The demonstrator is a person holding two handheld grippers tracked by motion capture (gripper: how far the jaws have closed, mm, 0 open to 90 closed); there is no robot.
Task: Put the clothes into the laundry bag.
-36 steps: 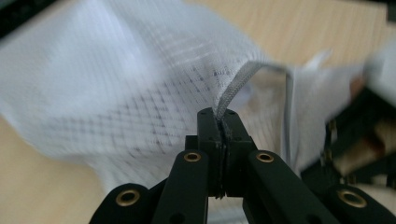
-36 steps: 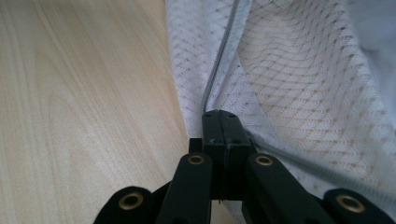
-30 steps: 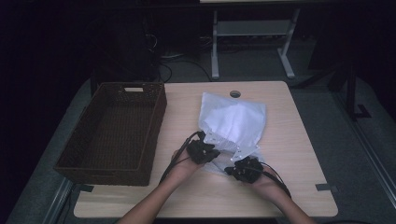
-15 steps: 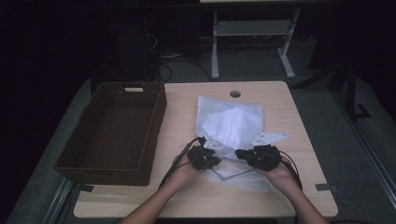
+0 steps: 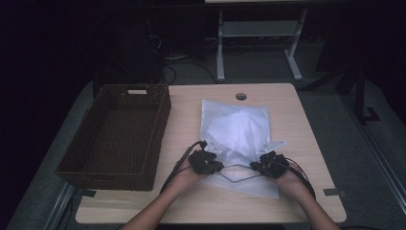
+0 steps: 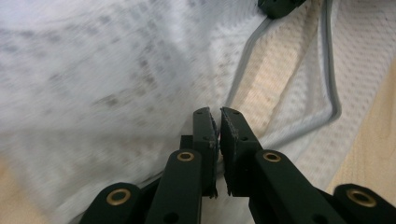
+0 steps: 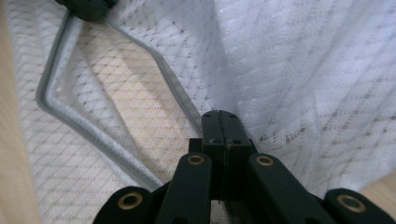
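A white mesh bag [image 5: 237,132] with a grey zipper edge [image 5: 238,176] lies flat on the table, its open mouth towards the person. My left gripper [image 5: 216,166] is shut on the near left side of the mouth; in the left gripper view its jaws [image 6: 219,116] pinch the mesh beside the zipper [image 6: 329,88]. My right gripper [image 5: 256,167] is shut on the other side; its jaws [image 7: 219,116] clamp the zipper edge [image 7: 168,79]. Between the two the mouth is pulled apart, and wood shows through the mesh [image 7: 126,98]. Each gripper view shows the other gripper [image 6: 280,5] [image 7: 86,7] at its top.
A dark wicker basket [image 5: 160,122] stands empty on the left part of the table, close to the bag. A cable hole [image 5: 241,96] sits near the far edge. Bare wood [image 5: 301,124] lies right of the bag. Beyond the table stands a metal frame [image 5: 258,33].
My right gripper has swung up and to the right, away from the left one, and the bag's mouth has stretched wider. The left gripper has moved slightly nearer the person.
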